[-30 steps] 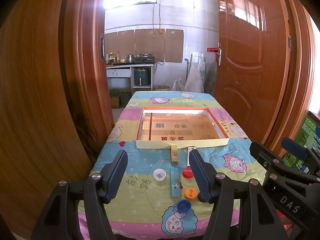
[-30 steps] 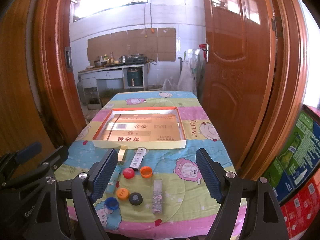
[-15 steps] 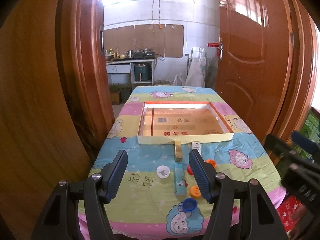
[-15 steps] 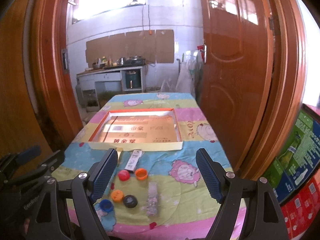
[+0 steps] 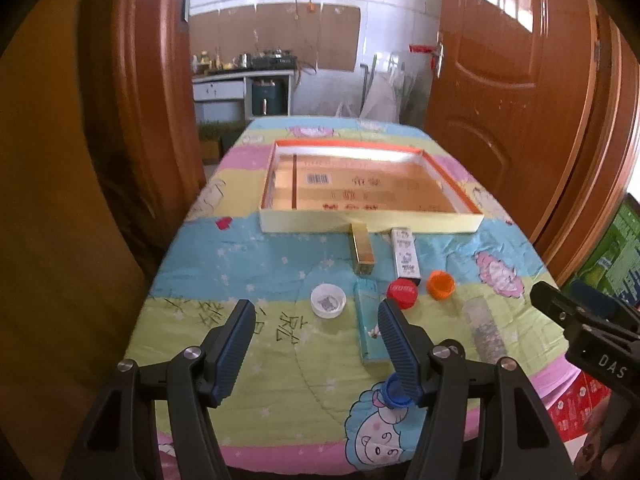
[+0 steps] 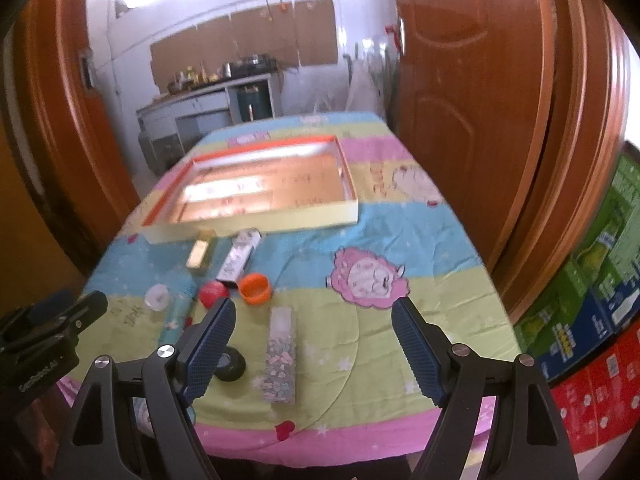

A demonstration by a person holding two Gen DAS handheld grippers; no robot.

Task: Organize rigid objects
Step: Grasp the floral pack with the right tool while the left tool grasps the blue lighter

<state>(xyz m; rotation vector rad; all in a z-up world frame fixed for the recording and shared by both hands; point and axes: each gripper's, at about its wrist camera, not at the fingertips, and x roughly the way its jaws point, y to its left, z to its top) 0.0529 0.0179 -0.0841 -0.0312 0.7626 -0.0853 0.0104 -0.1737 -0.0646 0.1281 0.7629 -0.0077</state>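
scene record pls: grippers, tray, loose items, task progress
left hand-held gripper: open, holding nothing
right hand-held gripper: open, holding nothing
tray: shallow cardboard, no loose items inside
caps: white, red, orange, blue, black
boxes: gold, white, teal, patterned
progress: nothing sorted yet

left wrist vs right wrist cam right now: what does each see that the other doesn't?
Left wrist only: the blue cap, partly behind a finger, and the left gripper, open and empty.
Right wrist only: the black cap, the stacked cartons beside the table, and the right gripper, open and empty.
Both: shallow box, gold box, white carton, red cap, orange cap, white cap, teal box, patterned box.
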